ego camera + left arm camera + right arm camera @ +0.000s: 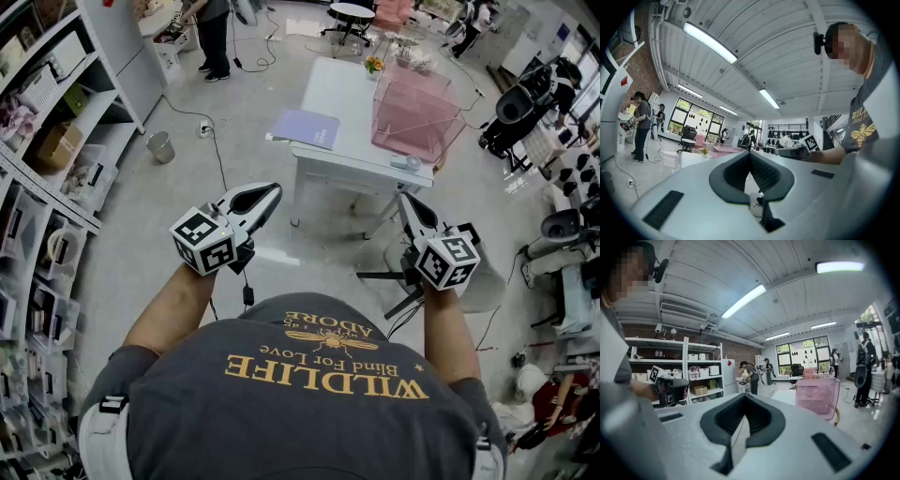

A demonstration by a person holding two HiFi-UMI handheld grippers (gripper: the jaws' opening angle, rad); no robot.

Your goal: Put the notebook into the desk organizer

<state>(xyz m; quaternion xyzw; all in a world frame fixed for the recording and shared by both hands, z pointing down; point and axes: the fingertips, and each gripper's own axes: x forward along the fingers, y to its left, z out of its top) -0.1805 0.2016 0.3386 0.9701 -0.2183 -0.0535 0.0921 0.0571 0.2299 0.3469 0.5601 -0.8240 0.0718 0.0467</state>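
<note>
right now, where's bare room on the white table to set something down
Bare: the strip of white table between the notebook and the pink desk organizer, and the far-left stretch behind the notebook up to the flower pot. Crowded: the right side, filled by the organizer, a small object at its near corner.

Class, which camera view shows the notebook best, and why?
The head view: the notebook lies flat on the white table, seen whole from above. In both gripper views it cannot be made out.
</note>
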